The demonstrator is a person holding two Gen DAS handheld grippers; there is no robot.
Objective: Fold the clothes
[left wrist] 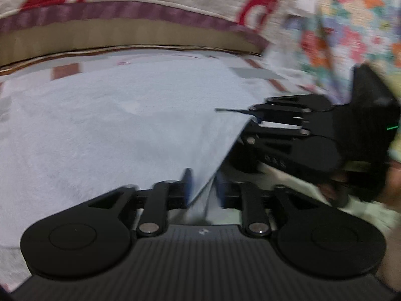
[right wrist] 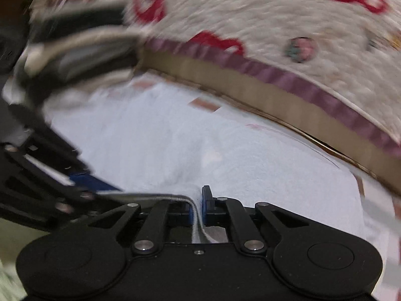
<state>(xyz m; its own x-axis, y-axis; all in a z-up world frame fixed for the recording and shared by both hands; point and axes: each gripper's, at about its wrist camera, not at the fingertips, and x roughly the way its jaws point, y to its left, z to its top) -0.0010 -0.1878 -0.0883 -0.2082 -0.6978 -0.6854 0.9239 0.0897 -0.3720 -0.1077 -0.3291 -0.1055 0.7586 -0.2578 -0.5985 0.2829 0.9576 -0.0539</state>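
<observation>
- On the checked bedsheet (left wrist: pixel 62 71), before a cream blanket (right wrist: pixel 250 12) with red motifs and a mauve border, we find the pale-blue cloth (left wrist: pixel 112 125) spread wide, its near edge lifted clear of the sheet while the far part lies flat.
- At that near edge, we see both tools pinching the same hem: the left gripper (left wrist: pixel 201 188) has its blue pads drawn in narrow on a fold of the fabric, and the right gripper (right wrist: pixel 198 205) is clamped likewise on a ribbed, stitched edge that runs down between its fingers.
- We judge the cloth soft, light and limp, towel-like in its nap; it drapes in a slack slope from the pinch to the sheet and holds no shape of its own.
- We reckon the stitched hem and the corners the soundest places to take hold, since the thicker edge gives the pads something to bite; a grip in the open middle would only gather a bunch.
- Seen from the left wrist, the right gripper stands just beside the cloth's right edge, a hand (left wrist: pixel 393 183) behind it and a flowered fabric (left wrist: pixel 351 25) beyond; both views are smeared by motion, so finer detail escapes us.
- We cannot tell how many folds the cloth carries; with the edge raised in both grips, we take this for a fold in mid-carry.
</observation>
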